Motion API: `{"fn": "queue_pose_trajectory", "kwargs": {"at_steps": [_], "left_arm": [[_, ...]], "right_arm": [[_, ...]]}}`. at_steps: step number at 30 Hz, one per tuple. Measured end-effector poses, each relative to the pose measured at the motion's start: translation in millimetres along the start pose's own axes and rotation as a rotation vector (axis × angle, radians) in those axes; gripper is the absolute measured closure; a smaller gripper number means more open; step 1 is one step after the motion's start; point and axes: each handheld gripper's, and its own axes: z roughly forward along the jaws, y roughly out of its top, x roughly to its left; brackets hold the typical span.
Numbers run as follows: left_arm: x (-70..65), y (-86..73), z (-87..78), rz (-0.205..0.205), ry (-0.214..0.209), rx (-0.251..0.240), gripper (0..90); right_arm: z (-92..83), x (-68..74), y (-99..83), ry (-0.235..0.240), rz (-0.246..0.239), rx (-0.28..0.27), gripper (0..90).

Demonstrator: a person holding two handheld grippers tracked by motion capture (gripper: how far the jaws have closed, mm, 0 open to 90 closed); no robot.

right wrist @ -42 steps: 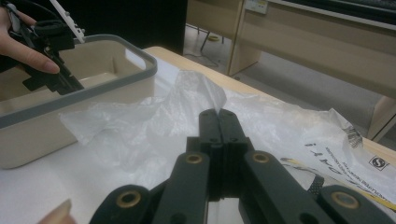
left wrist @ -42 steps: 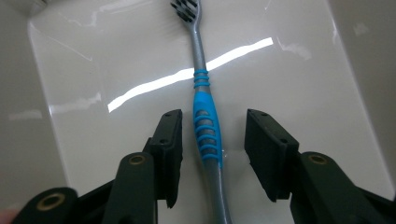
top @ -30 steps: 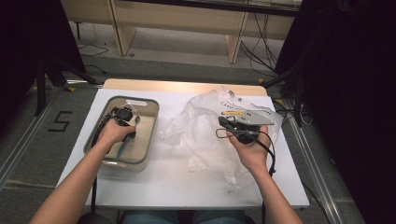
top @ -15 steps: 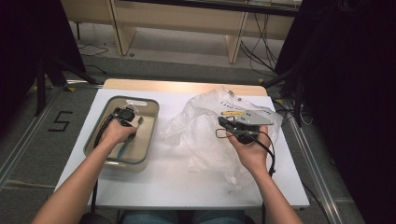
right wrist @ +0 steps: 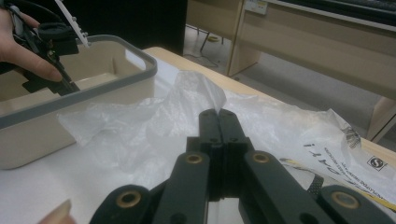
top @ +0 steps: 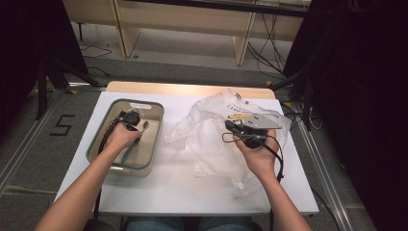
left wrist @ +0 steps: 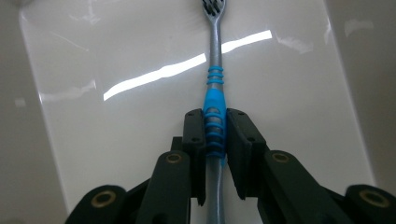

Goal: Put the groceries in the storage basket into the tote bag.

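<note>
Gripping the blue and grey plastic toothbrush (left wrist: pixel 215 100) by its ribbed blue handle, my left gripper (left wrist: pixel 215 133) has just been closing its jaws, and now both black pads press the handle from either side. The toothbrush lies flat on the pale floor of the beige rectangular plastic tub with a grey rim (top: pixel 156 124), its bristled head pointing away from me, its tail running back under my jaws. The tub sits on the left part of the white table (top: pixel 178 192). To its right lies the crumpled clear plastic bag with yellow print (top: pixel 211 139). My right gripper (right wrist: pixel 217 116) is clamped tight on a raised fold of that bag, jaws fully together.
</note>
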Motion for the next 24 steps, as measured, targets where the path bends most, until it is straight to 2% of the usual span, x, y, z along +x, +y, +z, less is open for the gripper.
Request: {"fn": "queue_pose_trajectory", "kwargs": {"at_steps": [7, 24], "left_arm": [[-5.0, 0.1, -0.8, 0.027, 0.006, 0.008, 78.2], [-3.1, -1.4, -1.7, 0.036, 0.001, -0.009, 78.5]], "right_arm": [[0.1, 0.0, -0.2, 0.0, 0.001, 0.002, 90.0], [0.1, -0.5, -0.3, -0.001, 0.0, 0.001, 90.0]]}}
